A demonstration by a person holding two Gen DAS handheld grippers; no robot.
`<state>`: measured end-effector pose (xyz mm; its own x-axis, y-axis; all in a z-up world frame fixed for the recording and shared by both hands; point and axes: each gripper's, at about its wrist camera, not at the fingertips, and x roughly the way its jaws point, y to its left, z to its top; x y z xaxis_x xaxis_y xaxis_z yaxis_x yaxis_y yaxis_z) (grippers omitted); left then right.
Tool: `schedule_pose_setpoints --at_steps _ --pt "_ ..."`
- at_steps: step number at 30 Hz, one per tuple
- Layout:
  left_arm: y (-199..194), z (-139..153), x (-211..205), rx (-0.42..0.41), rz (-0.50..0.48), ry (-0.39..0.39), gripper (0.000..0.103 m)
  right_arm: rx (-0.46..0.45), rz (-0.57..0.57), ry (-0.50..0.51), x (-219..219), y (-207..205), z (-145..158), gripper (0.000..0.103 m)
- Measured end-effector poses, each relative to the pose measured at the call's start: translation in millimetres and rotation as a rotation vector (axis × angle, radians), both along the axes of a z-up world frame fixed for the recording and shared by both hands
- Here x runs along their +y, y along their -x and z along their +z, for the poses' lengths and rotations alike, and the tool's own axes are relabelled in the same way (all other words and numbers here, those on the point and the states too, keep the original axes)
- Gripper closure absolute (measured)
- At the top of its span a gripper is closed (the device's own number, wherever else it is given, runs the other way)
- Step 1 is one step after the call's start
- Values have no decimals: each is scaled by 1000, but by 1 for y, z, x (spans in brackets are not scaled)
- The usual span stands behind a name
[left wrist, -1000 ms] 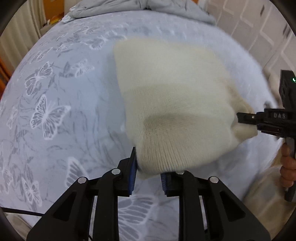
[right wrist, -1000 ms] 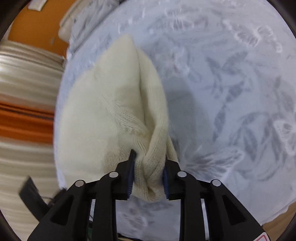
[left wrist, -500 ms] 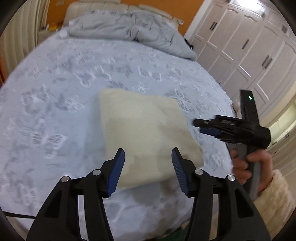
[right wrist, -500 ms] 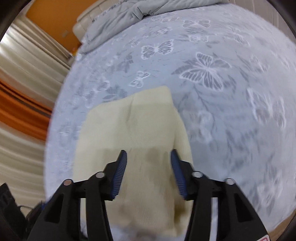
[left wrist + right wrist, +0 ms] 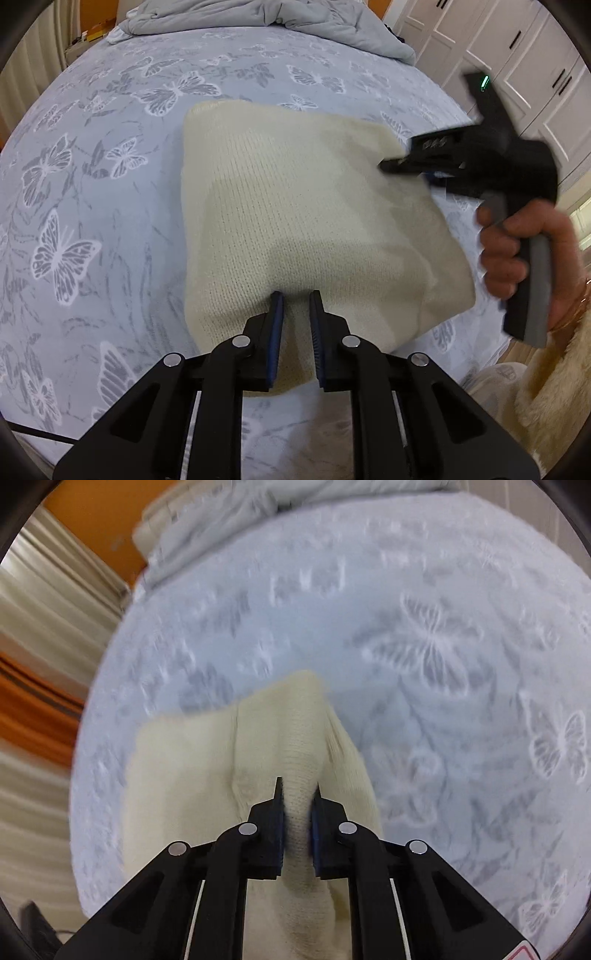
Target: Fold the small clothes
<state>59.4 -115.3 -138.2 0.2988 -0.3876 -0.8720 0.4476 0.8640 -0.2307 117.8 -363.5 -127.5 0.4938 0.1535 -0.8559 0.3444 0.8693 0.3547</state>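
Both our grippers are closing on the cream knit garment [image 5: 303, 221] on the bed.

Our left gripper [image 5: 296, 301] pinches a ridge of knit at the garment's 6 o'clock edge, jaws nearly together and closing. Our right gripper [image 5: 297, 788] likewise squeezes a raised fold between closing jaws; from the left wrist it sits at the garment's 3 o'clock corner, our hand [image 5: 524, 254] on its handle. The garment lies folded on the butterfly-print bedspread [image 5: 92, 184], a grey duvet [image 5: 258, 14] bunched at 12 o'clock.
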Motion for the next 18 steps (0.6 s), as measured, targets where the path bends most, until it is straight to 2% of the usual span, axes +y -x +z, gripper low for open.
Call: schedule_pose_setpoints --at_steps 3,4,6,10,11,12,14,15,16,18 --pt "2 -3 1 -5 -6 1 88 120 -15 8 -9 -9 -45 91" --pt "2 -4 1 -1 -8 3 88 98 -16 4 -10 -8 -44 90" --pt "1 -6 -2 8 -17 2 88 109 -51 -24 -14 -3 -24 87" --pt "-3 -6 2 25 -11 11 88 -23 -24 102 6 57 47 90" --pt "-2 -6 3 28 -14 17 88 -21 -15 110 11 72 50 90" --pt "-3 -6 4 30 -15 21 88 -5 -1 97 17 87 49 91" --pt "-4 -7 5 25 -16 24 88 113 14 69 27 106 22 92" --pt "-3 -7 4 21 -14 21 88 190 20 87 31 109 -2 96" --pt "-2 -7 4 17 -12 19 88 220 30 116 34 112 -25 96" --pt "0 -7 1 24 -11 14 89 207 -1 116 31 115 -15 96"
